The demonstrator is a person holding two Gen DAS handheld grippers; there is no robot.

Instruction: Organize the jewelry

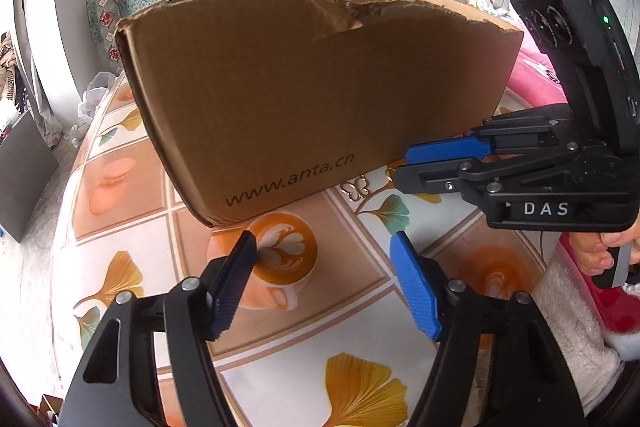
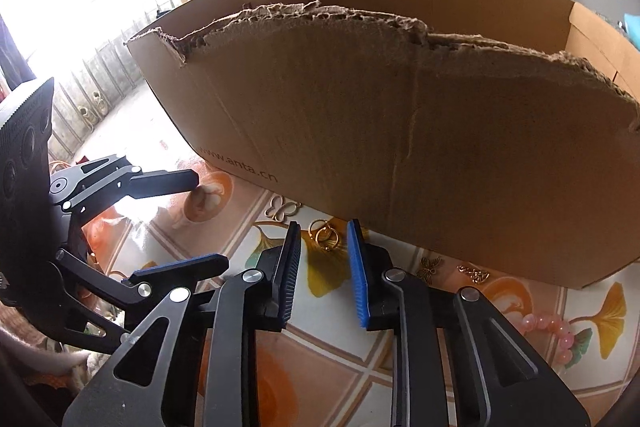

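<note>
**Right tool narrowing around a cluster of gold rings by the cardboard box**

Going left to right in the right wrist view: your left tool [image 2: 200, 219] is reaching in from the left edge, its jaws standing apart with nothing between them, hovering over the patterned worktop [image 2: 332, 359]. Next comes a pale butterfly-shaped charm [image 2: 283, 208], lying flat just beside the foot of the torn cardboard box [image 2: 400, 131]. Right of it, a small cluster of gold rings [image 2: 325, 235] is lying on the worktop, close to the box wall. Your right tool [image 2: 325, 267] is pointing down at them, its jaws drawn fairly close together but not yet pressing on anything; the rings are sitting just beyond the fingertips, in line with the gap. Further right, two small bronze charms [image 2: 430, 269] and a pink bead bracelet [image 2: 554, 331] are lying well apart from the tool.

The rings are likely light, hard and slippery, and they may scatter or slide if nudged. Taking hold across the bunch, pinching the hoops where they overlap, is probably safest. Whether they are linked together, I cannot tell.
</note>
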